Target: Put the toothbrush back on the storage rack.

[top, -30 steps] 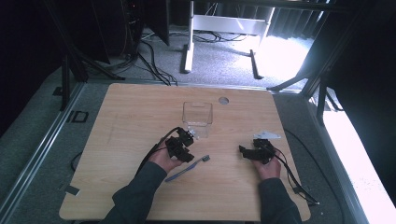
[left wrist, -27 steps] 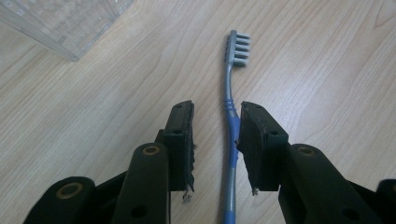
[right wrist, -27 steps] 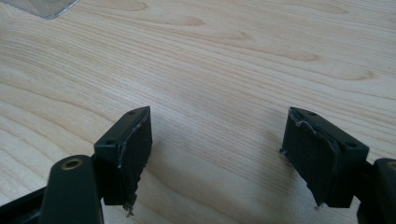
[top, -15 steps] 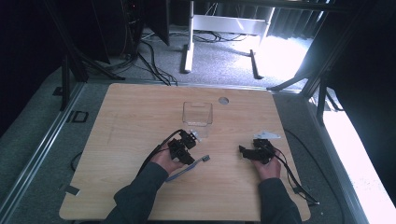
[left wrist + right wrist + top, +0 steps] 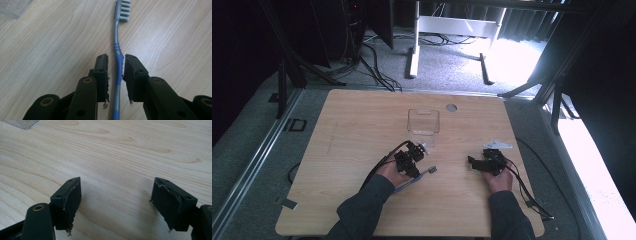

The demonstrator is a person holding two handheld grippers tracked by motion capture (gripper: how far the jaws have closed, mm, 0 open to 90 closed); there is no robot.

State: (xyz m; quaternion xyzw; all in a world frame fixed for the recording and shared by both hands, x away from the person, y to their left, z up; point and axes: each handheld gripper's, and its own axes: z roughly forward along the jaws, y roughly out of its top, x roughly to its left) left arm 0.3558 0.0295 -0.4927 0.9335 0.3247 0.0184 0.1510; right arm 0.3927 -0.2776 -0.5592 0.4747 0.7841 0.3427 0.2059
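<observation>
A toothbrush (image 5: 117,45) with a grey and blue handle and white bristles lies flat on the wooden table (image 5: 362,125); its head (image 5: 431,170) points right in the high view. My left gripper (image 5: 116,58) straddles the blue grip. Its jaws have just been closing, with the handle between them. The right pad (image 5: 130,72) sits against the handle, while a narrow gap remains on the left side. In the high view the left gripper (image 5: 411,170) hovers over the handle. My right gripper (image 5: 117,182) stands wide open over bare wood, seen at the right (image 5: 473,164).
A clear plastic box (image 5: 423,121) stands just beyond the left gripper; its corner shows in the left gripper view (image 5: 15,7) and the right gripper view (image 5: 22,123). A round hole (image 5: 451,107) marks the table's far side. Cables trail from both grippers.
My left gripper has edged down over the toothbrush handle. The right hand and its gripper have stayed where they were.
</observation>
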